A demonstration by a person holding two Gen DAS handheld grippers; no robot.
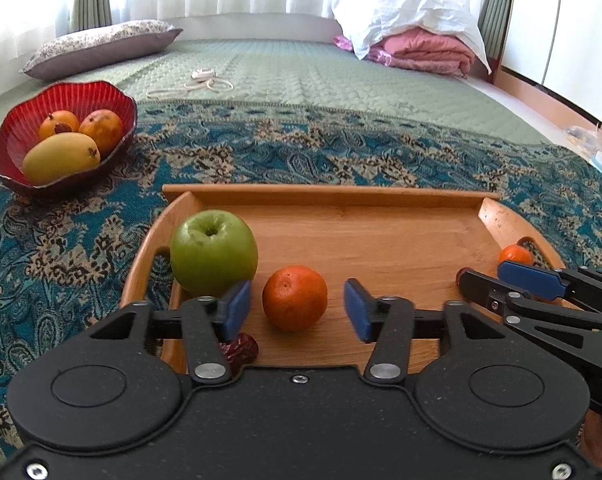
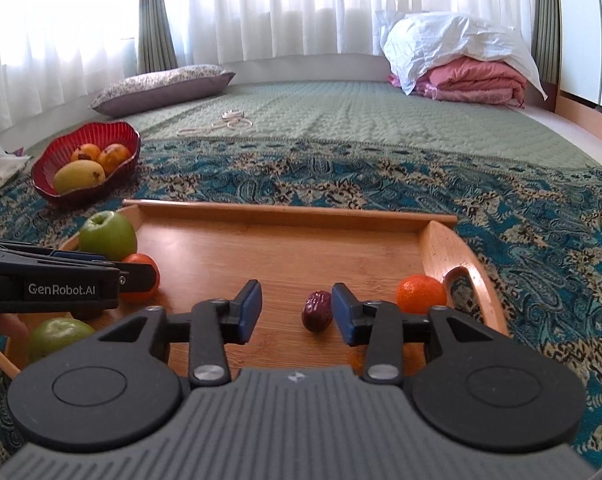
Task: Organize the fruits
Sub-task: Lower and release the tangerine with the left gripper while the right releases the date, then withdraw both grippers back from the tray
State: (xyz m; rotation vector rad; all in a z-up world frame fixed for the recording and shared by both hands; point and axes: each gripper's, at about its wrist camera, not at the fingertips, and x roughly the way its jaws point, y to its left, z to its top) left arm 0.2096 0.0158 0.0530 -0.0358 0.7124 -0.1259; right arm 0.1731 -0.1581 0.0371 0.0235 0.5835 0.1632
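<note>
A: Two tongs, both gaping and empty. Why?

B: Left tongs (image 1: 297, 310) straddle the tangerine (image 1: 294, 298) near the wooden tray's (image 1: 321, 194) front edge; right tongs (image 2: 297, 312) flank the red date (image 2: 317, 311), probably sizing up grabs.

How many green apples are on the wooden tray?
2. One big green apple sits at the tray's far left corner. A second green apple lies at the near left edge, below the left gripper. Others could hide behind the grippers.
</note>
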